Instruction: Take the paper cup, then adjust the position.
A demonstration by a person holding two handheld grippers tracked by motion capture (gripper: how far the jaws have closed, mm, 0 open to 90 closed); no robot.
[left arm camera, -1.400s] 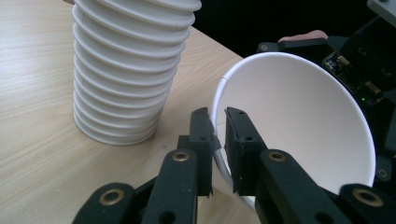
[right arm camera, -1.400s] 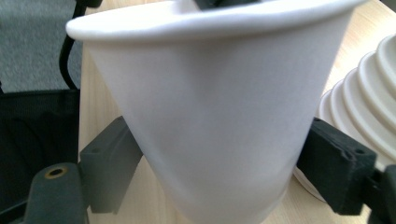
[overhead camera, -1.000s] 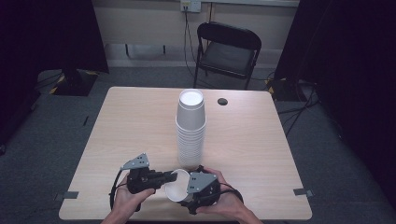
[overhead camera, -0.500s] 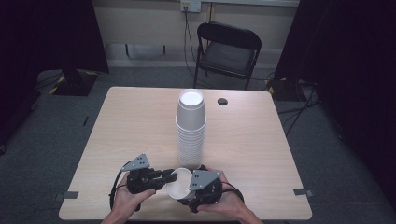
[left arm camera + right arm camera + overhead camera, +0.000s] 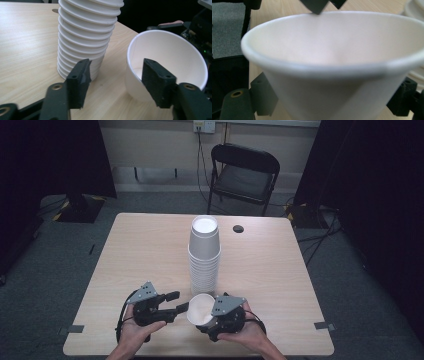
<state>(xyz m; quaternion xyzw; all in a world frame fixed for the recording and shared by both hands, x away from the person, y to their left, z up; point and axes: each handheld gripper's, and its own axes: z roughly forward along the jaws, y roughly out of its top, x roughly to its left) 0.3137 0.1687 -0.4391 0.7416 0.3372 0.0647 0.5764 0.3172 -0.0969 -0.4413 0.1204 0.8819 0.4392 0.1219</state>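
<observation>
Item: single white paper cup [image 5: 200, 309], near edge of worktop [image 5: 130, 255], approx 6 o'clock from worktop centre; tipped on its side, mouth facing 9 o'clock toward left gripper [image 5: 175, 303]. Held by right gripper [image 5: 206, 316], jaws clamped on cup's lower body, one each side, per right gripper view [image 5: 332, 62]. Left gripper: at 9 o'clock of cup, jaws apart, have just been opening; in left gripper view one jaw stands in front of cup's open mouth [image 5: 170, 57], other clear of it, pads not pressing on cup; whether rim sits btwn them cannot tell. Stack of white cups [image 5: 204, 252]: upright, worktop centre, 12 o'clock of held cup, just beside it, not touching. Small dark round spot [image 5: 238, 228] on worktop, 1 o'clock of stack, near far edge. Black folding chair [image 5: 244, 175] beyond worktop at 12 o'clock. Floor grey.
</observation>
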